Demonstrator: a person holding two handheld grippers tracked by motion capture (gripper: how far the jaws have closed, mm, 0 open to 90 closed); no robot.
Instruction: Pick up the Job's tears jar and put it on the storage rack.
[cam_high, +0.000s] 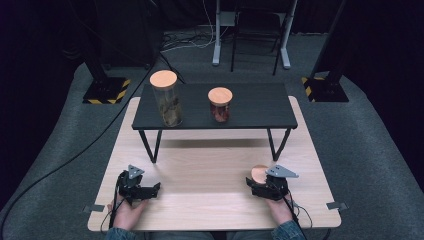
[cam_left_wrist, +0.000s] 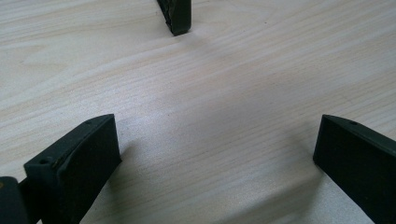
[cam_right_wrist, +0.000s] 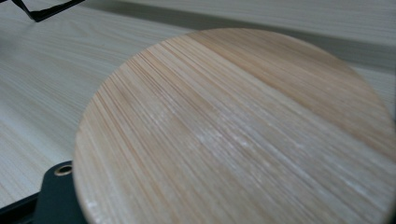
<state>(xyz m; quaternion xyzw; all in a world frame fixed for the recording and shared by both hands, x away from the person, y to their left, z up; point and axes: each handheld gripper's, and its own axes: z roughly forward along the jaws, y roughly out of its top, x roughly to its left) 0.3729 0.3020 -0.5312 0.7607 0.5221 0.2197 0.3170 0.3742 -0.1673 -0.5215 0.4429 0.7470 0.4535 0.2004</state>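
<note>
While gripped only at its rim, wooden lid (cam_high: 259, 173) at lower right of high view, clamped in right gripper (cam_high: 263, 185), could tilt or slip out. Left gripper (cam_high: 141, 190) idle, jaws wide over bare table (cam_high: 210, 165). Risk clipping small black shelf (cam_high: 215, 107) on lift.

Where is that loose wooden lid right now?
In the high view the lid is at the table's near right, held in the right gripper, well in front of the black shelf with its two jars.
</note>
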